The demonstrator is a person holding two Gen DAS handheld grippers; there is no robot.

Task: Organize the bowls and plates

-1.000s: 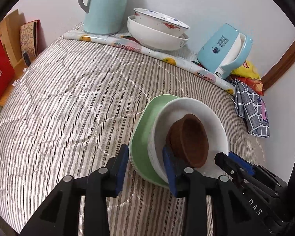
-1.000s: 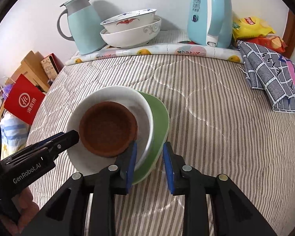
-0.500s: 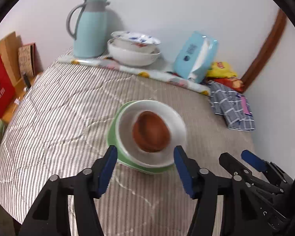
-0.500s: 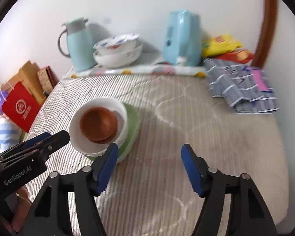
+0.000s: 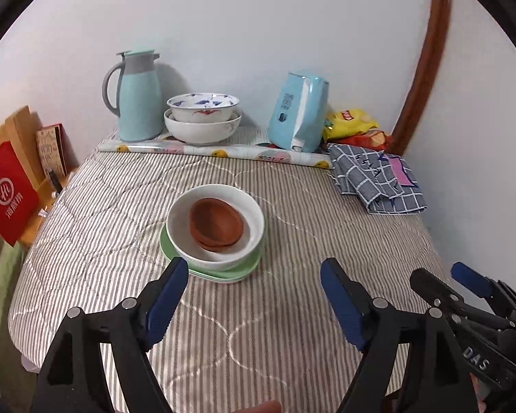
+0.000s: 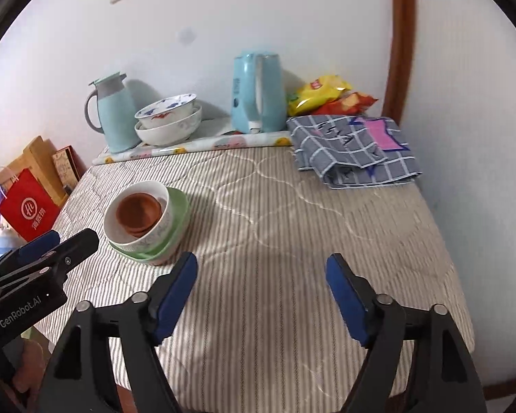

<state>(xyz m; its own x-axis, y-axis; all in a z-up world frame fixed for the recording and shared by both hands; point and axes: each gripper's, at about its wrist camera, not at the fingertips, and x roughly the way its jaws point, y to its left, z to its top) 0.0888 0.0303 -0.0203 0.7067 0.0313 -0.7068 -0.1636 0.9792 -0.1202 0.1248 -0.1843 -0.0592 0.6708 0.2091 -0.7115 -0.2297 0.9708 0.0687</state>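
A stack rests on the striped quilted table: a green plate (image 5: pixel 208 270) at the bottom, a white bowl (image 5: pixel 254 222) on it, and small brown bowls (image 5: pixel 216 223) nested inside. The right wrist view shows the same green plate (image 6: pixel 180 213), white bowl (image 6: pixel 139 239) and brown bowls (image 6: pixel 137 211) at left centre. My left gripper (image 5: pixel 253 284) hangs above and in front of the stack, jaws opening, nothing between them. Right of the stack, my right gripper (image 6: pixel 260 275) is drawn back over bare cloth, jaws opening and empty. Two stacked patterned bowls (image 5: pixel 203 117) stand at the back.
Along the back wall stand a pale blue thermos jug (image 5: pixel 136 103), a blue kettle (image 5: pixel 299 113), snack bags (image 5: pixel 352 124) and a folded checked cloth (image 5: pixel 375 180). A red bag (image 5: pixel 7 192) and boxes sit past the table's left edge. A person's hand (image 6: pixel 27 368) holds the left gripper.
Both grippers let go of the green plate's rim, opened wide and pulled back and up. The stack now rests flat on the table, farther from both cameras.
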